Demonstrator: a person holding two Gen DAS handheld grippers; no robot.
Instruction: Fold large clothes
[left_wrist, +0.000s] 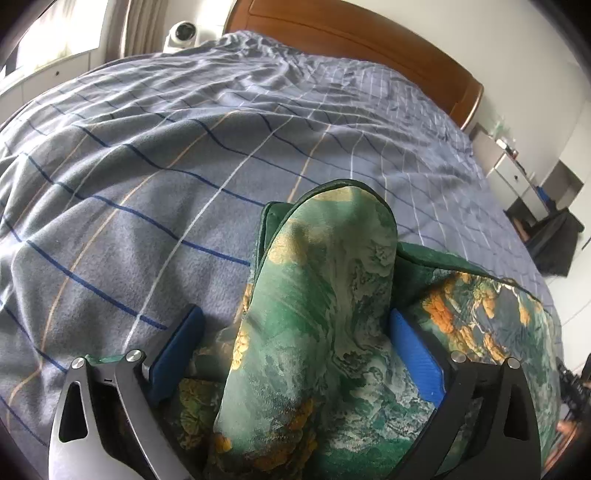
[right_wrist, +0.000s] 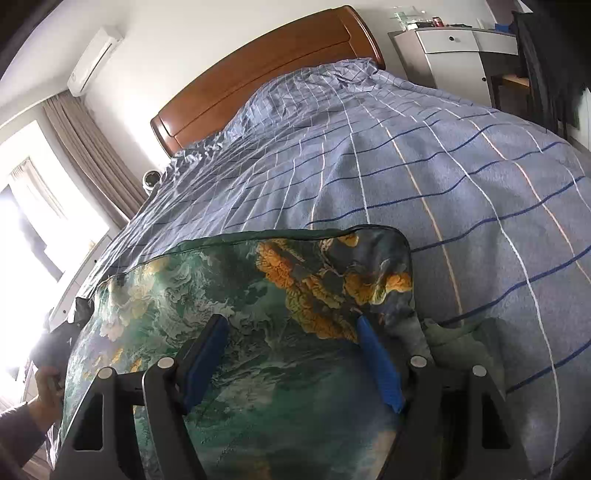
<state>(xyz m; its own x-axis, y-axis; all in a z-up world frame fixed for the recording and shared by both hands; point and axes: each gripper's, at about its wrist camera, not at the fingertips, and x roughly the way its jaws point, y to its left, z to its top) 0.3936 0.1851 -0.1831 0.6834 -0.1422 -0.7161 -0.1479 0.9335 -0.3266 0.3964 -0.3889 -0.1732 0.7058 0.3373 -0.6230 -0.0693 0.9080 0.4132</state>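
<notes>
Covering nearly the whole scene, the bed (right_wrist: 461, 206) wears a grey-blue blanket of soft, brushed cloth, crossed by dark blue, white and tan lines, with a rounded wooden headboard (right_wrist: 266, 70) at its far end. The garment (right_wrist: 258, 295), a smooth, faintly shiny green fabric printed with pale swirls and orange blossom shapes and edged in dark piping, lies at the bed's near edge, already doubled into a rough rectangle.

Its long axis appears to run across the bed, along that near edge, from one gripper to the other. The right gripper (right_wrist: 291, 350) hovers over the flat middle of the cloth, its blue ribbed fingers (right_wrist: 380, 369) spread wide and holding nothing. The left gripper (left_wrist: 291, 343) is at the garment's left end, where a loose, tube-like roll of the fabric rises between its parted fingers (left_wrist: 415, 354); the near finger (left_wrist: 177, 350) stands clear of the cloth, so nothing is pinched.

The left gripper seems the nearer to a graspable end. Any next fold likely depends on closing on that raised roll, which looks slippery and liable to slide free.
</notes>
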